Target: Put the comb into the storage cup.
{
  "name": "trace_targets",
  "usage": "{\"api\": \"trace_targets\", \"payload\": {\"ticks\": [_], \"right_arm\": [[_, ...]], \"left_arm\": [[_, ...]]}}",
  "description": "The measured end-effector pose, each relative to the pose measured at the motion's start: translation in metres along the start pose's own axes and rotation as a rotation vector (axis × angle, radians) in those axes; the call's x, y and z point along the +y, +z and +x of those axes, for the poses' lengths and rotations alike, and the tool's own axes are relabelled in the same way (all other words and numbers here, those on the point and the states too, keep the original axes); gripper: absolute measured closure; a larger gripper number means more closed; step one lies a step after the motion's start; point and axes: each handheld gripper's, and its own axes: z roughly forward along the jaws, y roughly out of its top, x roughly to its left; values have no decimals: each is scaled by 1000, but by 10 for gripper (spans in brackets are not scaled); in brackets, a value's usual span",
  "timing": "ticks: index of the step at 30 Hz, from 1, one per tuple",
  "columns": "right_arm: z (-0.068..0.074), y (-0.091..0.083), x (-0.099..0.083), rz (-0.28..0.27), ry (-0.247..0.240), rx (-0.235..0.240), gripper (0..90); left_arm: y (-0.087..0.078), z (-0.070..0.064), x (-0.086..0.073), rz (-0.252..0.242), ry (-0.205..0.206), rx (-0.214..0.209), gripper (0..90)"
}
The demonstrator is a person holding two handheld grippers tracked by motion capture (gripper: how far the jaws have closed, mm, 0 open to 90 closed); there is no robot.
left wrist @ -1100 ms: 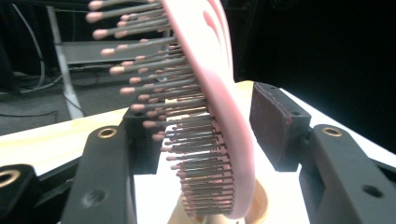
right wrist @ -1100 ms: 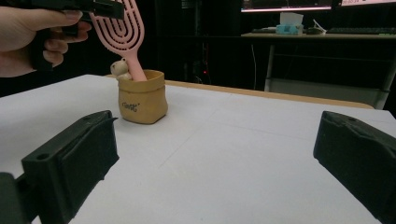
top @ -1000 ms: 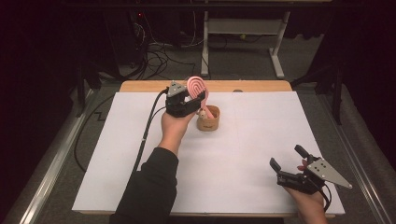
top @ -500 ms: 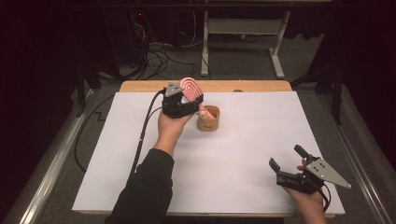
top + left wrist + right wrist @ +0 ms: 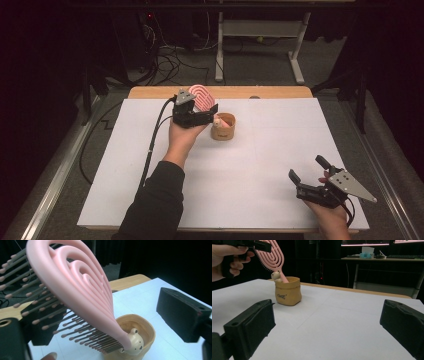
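A pink hairbrush (image 5: 202, 97) stands handle-down in a small tan pot (image 5: 222, 131), tilted away from it. A little bear figure (image 5: 135, 340) sits at the pot's rim. My left gripper (image 5: 207, 111) is held just left of the pot, open, with its jaws wide apart around the brush head (image 5: 75, 285). The bristles lean against one jaw and the other jaw stands well apart. My right gripper (image 5: 306, 169) is open near the table's front right with nothing between its jaws. In the right gripper view the pot (image 5: 287, 293) and brush (image 5: 270, 253) stand far off at the left.
White paper (image 5: 280, 150) covers the table, with a wooden edge (image 5: 270, 92) showing at the back. A desk frame and cables stand on the floor beyond. A black cable (image 5: 152, 145) trails from the left gripper along the forearm.
My left gripper and the brush head have shifted slightly left, so the brush leans further from the pot. The right gripper has stayed put.
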Motion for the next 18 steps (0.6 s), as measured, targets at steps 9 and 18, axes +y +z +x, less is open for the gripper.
{"api": "trace_targets", "payload": {"ticks": [9,18], "right_arm": [[1,0,-1,2,5,2,3],[2,0,0,-1,3,2,3]], "left_arm": [[-4,3,0,10,-9,-7,0],[-15,4,-5,12,-24,-16,0]]}}
